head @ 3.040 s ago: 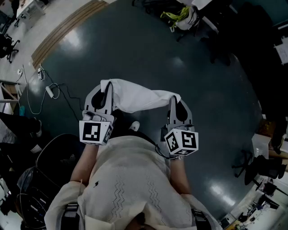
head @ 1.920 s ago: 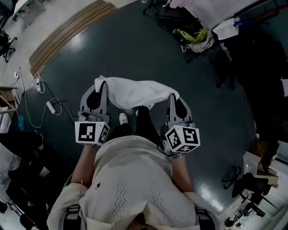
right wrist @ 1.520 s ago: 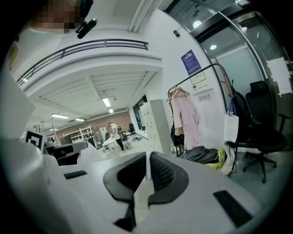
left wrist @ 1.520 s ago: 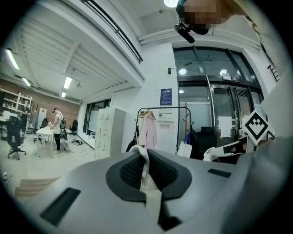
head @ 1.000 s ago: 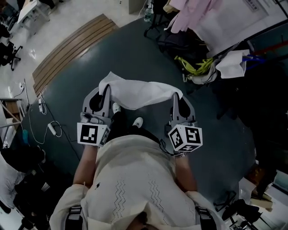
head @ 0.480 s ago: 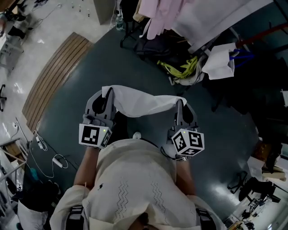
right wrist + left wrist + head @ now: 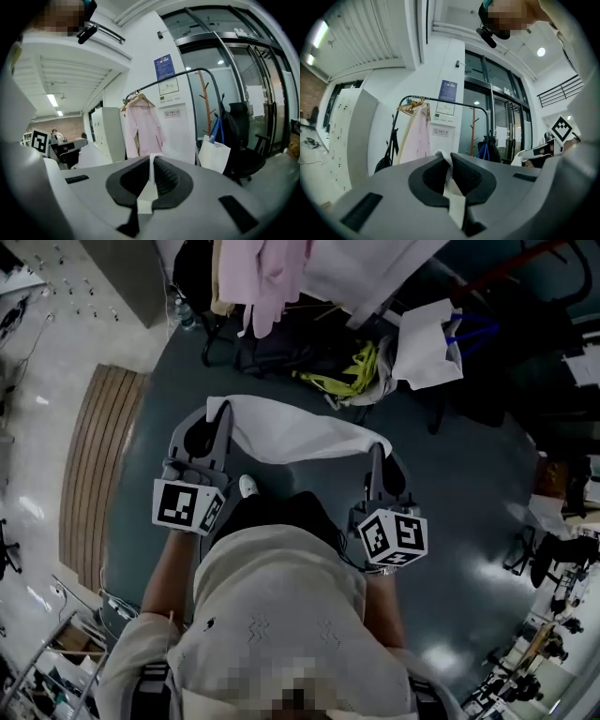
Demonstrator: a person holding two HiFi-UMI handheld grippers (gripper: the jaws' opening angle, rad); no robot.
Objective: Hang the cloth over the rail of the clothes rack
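Note:
A white cloth [image 7: 291,434] hangs stretched between my two grippers in the head view. My left gripper [image 7: 223,412] is shut on its left corner, and a strip of the cloth [image 7: 451,185] shows pinched between the dark pads. My right gripper [image 7: 376,451] is shut on the right corner, where the cloth [image 7: 149,180] stands up between the pads. The clothes rack's black curved rail [image 7: 174,77] is ahead, with a pink shirt [image 7: 143,126] on a hanger; the rail [image 7: 440,100] also shows in the left gripper view.
Hanging garments [image 7: 272,268] fill the top of the head view, above a dark bag [image 7: 272,352] and a yellow-green item [image 7: 356,371] on the floor. A white tote bag [image 7: 422,343] stands beside them. A wooden coat stand [image 7: 206,103] and a black chair [image 7: 241,154] are right of the rack.
The view has swung toward the rack: the hanging clothes and bags have come nearer at the top. Both grippers still hold the cloth stretched between them.

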